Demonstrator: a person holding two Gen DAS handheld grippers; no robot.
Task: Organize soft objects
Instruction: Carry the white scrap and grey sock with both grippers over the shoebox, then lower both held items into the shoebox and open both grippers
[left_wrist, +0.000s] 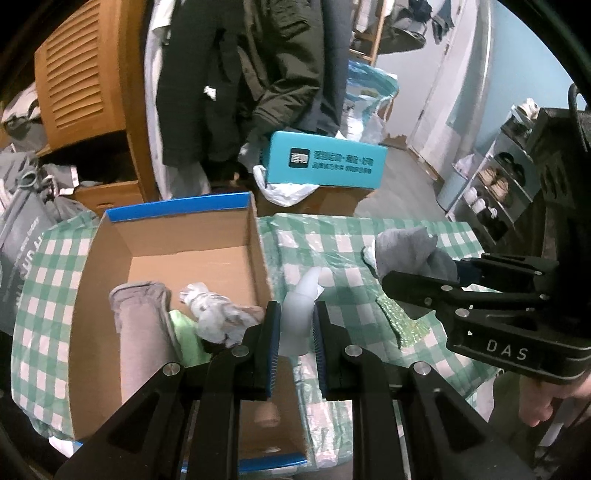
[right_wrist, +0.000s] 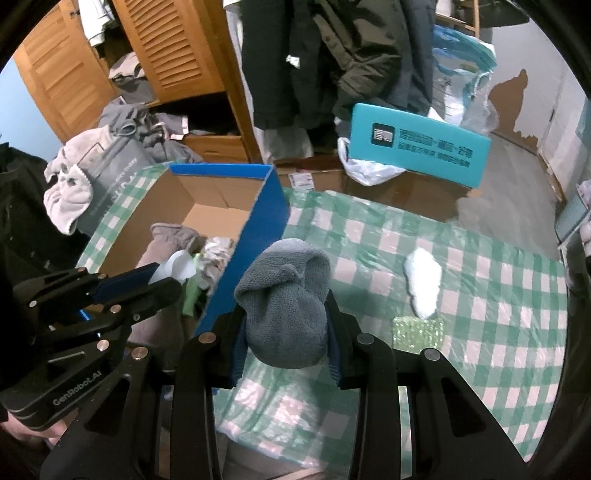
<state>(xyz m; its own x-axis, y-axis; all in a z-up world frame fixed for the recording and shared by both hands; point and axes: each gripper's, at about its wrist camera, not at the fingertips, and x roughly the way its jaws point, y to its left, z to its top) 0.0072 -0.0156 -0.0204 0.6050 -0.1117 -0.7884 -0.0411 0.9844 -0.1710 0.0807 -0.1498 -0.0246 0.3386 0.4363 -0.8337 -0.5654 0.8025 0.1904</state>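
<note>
Grey sock (right_wrist: 286, 306) sits clamped in right claw (right_wrist: 286, 343); left claw (left_wrist: 293, 332) grips white sock (left_wrist: 299, 314).

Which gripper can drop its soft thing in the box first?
Probably the left gripper: its pale white soft piece hangs at the open cardboard box, while the right gripper holds its grey knitted sock over the tablecloth.
</note>
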